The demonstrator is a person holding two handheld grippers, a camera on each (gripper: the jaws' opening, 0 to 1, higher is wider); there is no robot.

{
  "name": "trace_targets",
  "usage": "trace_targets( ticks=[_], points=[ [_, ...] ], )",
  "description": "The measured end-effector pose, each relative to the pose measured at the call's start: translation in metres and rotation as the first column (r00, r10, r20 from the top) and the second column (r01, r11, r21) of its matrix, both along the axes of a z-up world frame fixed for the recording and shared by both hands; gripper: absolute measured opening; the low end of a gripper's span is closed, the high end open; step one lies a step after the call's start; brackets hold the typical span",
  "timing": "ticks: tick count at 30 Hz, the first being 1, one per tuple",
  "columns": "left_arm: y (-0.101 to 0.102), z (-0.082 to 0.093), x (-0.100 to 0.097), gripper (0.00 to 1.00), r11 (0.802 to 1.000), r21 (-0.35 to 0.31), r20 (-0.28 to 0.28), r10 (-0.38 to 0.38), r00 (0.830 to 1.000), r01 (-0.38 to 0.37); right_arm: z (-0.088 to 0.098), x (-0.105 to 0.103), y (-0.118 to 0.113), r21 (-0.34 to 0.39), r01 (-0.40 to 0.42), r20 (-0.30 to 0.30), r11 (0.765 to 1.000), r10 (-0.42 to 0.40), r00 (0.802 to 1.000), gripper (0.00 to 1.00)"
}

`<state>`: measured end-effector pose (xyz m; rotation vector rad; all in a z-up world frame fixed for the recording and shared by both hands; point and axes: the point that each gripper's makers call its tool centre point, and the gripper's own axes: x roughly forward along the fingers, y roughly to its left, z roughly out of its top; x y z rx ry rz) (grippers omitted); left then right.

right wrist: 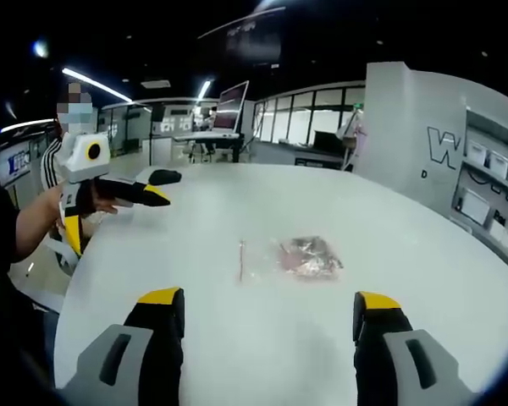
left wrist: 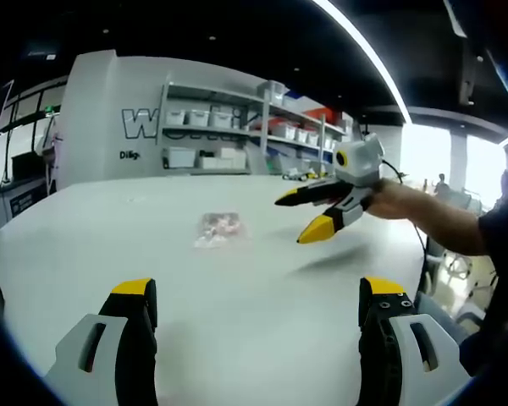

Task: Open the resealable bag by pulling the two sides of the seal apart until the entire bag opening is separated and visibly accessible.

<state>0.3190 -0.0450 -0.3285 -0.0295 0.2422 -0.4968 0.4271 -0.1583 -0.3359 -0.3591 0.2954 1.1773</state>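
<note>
Both tongs, the left tongs (left wrist: 258, 296) and the right tongs (right wrist: 268, 313), are held wide open and empty above the worktop (left wrist: 262, 330), well short of the bag (right wrist: 292, 257), which is left lying flat and untouched near the worktop's middle. For a clean opening, each side of the seal is best gripped by one of the tongs, near the seal's middle, and drawn apart evenly. A small clear pouch with reddish contents is seen, with its seal strip seemingly at one end.

1. The left gripper (left wrist: 258, 309) holds its jaws wide apart above the white worktop (left wrist: 262, 338).
2. The resealable bag (left wrist: 219, 229) lies flat near the worktop's middle.
3. The right gripper (left wrist: 306, 218), jaws parted, hovers near the worktop's right edge.
</note>
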Motion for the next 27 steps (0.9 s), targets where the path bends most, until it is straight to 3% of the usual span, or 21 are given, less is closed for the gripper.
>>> trace_targets(
  ticks=[27],
  points=[
    [-0.0013,-0.0024,0.0021,0.99,1.0,-0.001,-0.005,-0.005,1.0,0.005,0.0001,0.0026,0.0083,0.001,-0.009,0.004,1.0,0.009,1.0,0.79]
  ],
)
